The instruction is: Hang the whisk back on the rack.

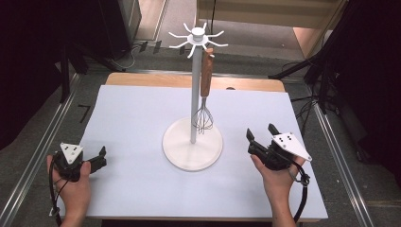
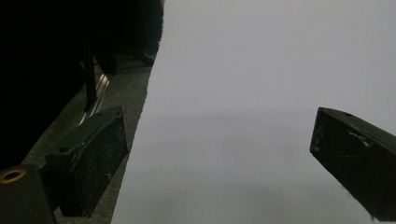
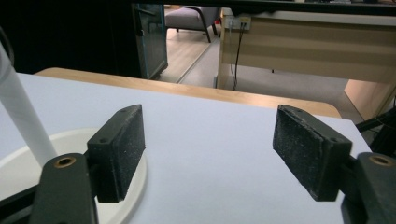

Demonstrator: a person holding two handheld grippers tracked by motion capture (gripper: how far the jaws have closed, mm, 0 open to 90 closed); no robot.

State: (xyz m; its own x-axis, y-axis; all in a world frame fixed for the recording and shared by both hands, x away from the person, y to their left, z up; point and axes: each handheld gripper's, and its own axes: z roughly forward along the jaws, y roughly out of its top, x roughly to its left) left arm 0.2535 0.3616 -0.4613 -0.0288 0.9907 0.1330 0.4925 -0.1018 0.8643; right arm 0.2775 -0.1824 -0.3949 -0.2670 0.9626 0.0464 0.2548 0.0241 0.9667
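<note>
high view: whisk [image 1: 203, 101] hangs from stand [image 1: 193, 142]; both tongs gape.

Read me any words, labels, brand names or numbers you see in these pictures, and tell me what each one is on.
No readable text in any view.
White stand: plain, no label.
Whisk hanging from it: wooden handle, no visible marking.
Grey plate on the right gripper: dark dots, not letters.
Grey plate on the left gripper: dots too.
Sheet over the table: blank.
</note>
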